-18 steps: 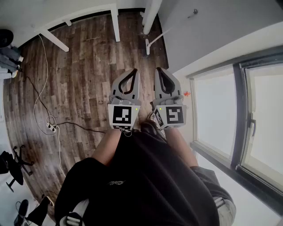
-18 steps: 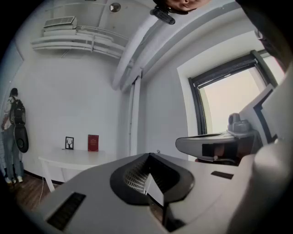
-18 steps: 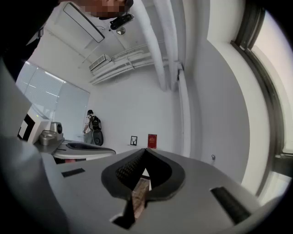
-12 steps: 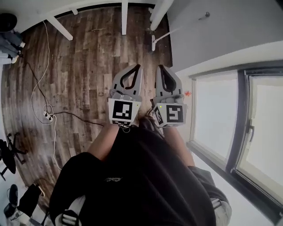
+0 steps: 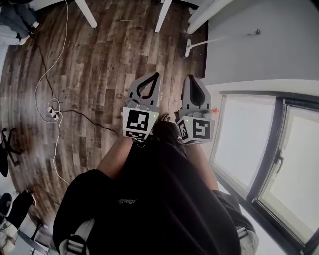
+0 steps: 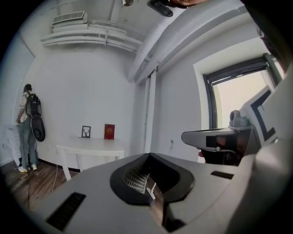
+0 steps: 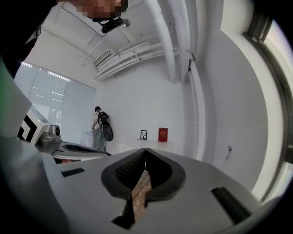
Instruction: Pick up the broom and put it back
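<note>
While we hold both tools out level over the wood floor (image 5: 99, 74), we count two of them: the left tool (image 5: 156, 75) and the right tool (image 5: 192, 78). They sit side by side, each clenched on nothing, jaw tips meeting. Each carries one marker cube (image 5: 138, 124), two in all.

One broom (image 5: 188, 49), white, stands far from the tools and to the right. Its head is on the floor and its handle leans up the wall (image 5: 259, 55); neither tool touches it.

Only the head view gives us two white table legs (image 5: 87, 13) and one power strip (image 5: 53, 114) with loose cables on the floor to the left. One window (image 5: 249, 144) lies to the right.

The gripper views show instead one whole white table (image 6: 91, 147) at the far wall. It bears two things, a small framed picture (image 6: 86, 131) and a red card (image 6: 109, 131). One person with a backpack (image 6: 28, 128) stands at the far left. Through the slit under its jaws, the left gripper view alone shows a small white shape (image 6: 150, 191), too small to name.
</note>
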Action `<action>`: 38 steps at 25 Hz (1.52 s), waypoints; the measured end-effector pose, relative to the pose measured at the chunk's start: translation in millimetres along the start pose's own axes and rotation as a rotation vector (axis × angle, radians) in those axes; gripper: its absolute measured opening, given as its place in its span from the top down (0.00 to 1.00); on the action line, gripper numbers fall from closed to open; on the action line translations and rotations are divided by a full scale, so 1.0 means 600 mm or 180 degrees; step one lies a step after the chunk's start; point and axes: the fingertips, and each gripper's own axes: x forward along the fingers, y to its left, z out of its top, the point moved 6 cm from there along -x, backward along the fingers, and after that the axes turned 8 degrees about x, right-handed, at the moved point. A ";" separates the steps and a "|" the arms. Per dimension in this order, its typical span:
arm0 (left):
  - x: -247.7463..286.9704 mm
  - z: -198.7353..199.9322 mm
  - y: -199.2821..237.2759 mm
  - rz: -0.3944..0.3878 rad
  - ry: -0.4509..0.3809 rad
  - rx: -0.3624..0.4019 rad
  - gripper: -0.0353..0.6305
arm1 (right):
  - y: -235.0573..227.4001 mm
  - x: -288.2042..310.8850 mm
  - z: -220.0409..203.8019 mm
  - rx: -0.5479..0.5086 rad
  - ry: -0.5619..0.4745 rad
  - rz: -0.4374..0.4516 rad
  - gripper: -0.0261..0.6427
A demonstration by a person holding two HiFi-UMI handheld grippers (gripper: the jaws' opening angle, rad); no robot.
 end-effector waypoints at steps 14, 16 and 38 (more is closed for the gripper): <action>0.149 -0.018 0.058 0.0092 0.0364 0.0106 0.94 | -0.105 0.162 -0.025 0.0254 0.0060 0.0135 0.93; 0.205 -0.001 0.062 0.0021 0.0345 0.0153 0.94 | -0.142 0.197 -0.011 0.0259 0.0005 0.0113 0.93; 0.680 -0.004 -0.085 -0.1134 0.0841 0.0379 0.94 | -0.623 0.303 -0.091 0.0814 0.0185 -0.1331 0.93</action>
